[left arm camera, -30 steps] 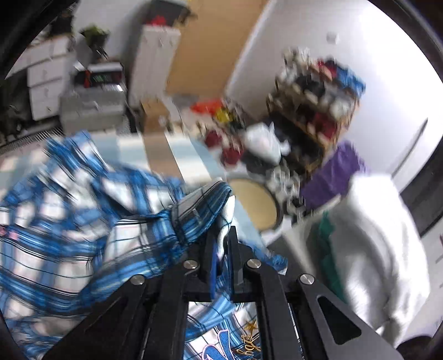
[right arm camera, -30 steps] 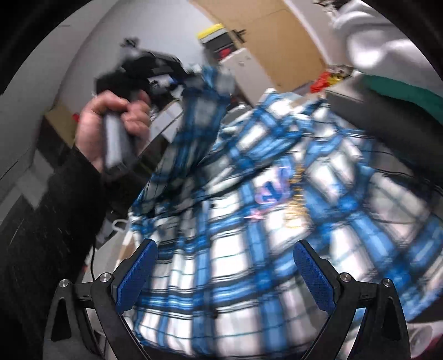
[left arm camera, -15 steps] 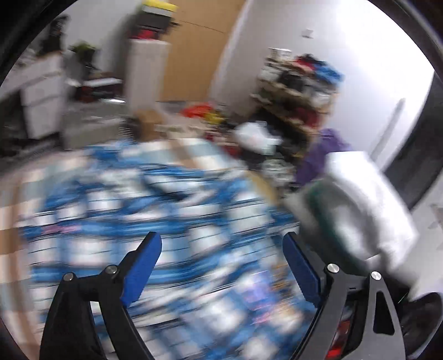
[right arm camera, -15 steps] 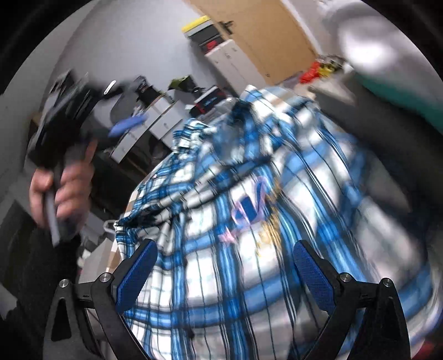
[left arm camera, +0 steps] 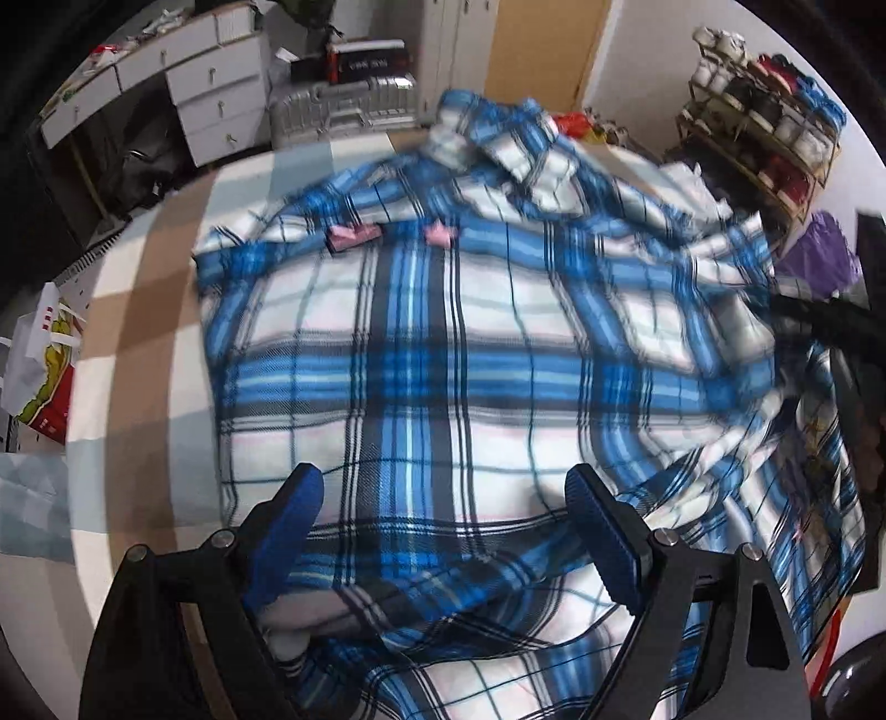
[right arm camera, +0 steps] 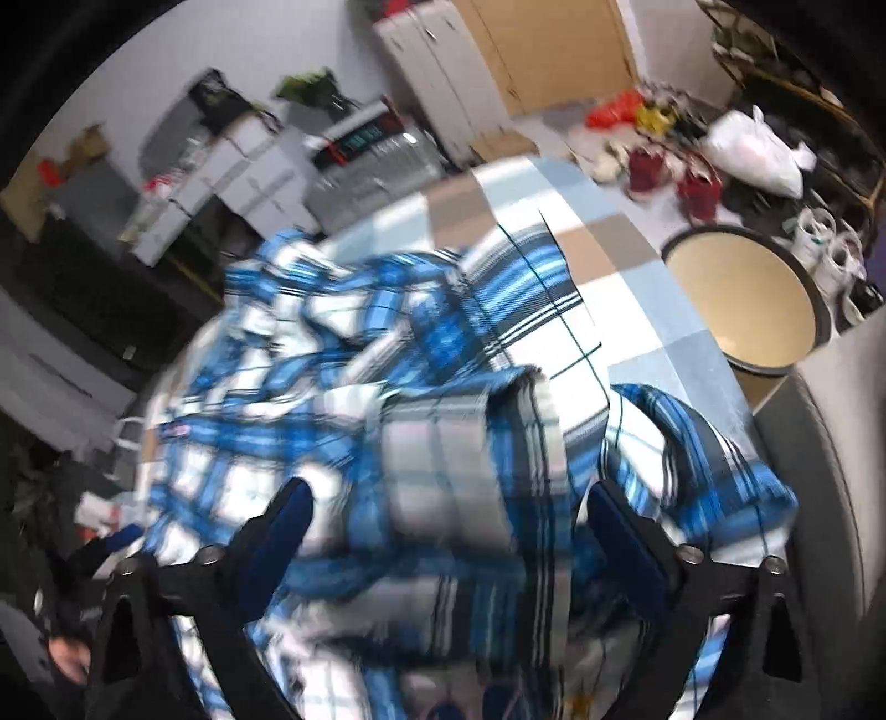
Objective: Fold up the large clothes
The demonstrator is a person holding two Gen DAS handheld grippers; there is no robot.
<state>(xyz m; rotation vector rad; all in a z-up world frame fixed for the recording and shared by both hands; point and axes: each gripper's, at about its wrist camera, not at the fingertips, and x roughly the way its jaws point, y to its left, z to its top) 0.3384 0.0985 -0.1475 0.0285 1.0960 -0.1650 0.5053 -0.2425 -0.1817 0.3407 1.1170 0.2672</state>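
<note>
Both tongs gape over the plaid shirt [left arm camera: 443, 354]; only right view shows a round tray [right arm camera: 742, 310].

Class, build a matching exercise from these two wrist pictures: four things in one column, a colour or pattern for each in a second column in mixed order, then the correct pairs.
Things:
1. shirt
2. chest of drawers
3. plastic bag
4. door

Colours:
A. white and translucent
B. blue and white plaid
C. light wood brown
D. white with small knobs

Pairs: 1-B, 2-D, 3-A, 4-C
</note>
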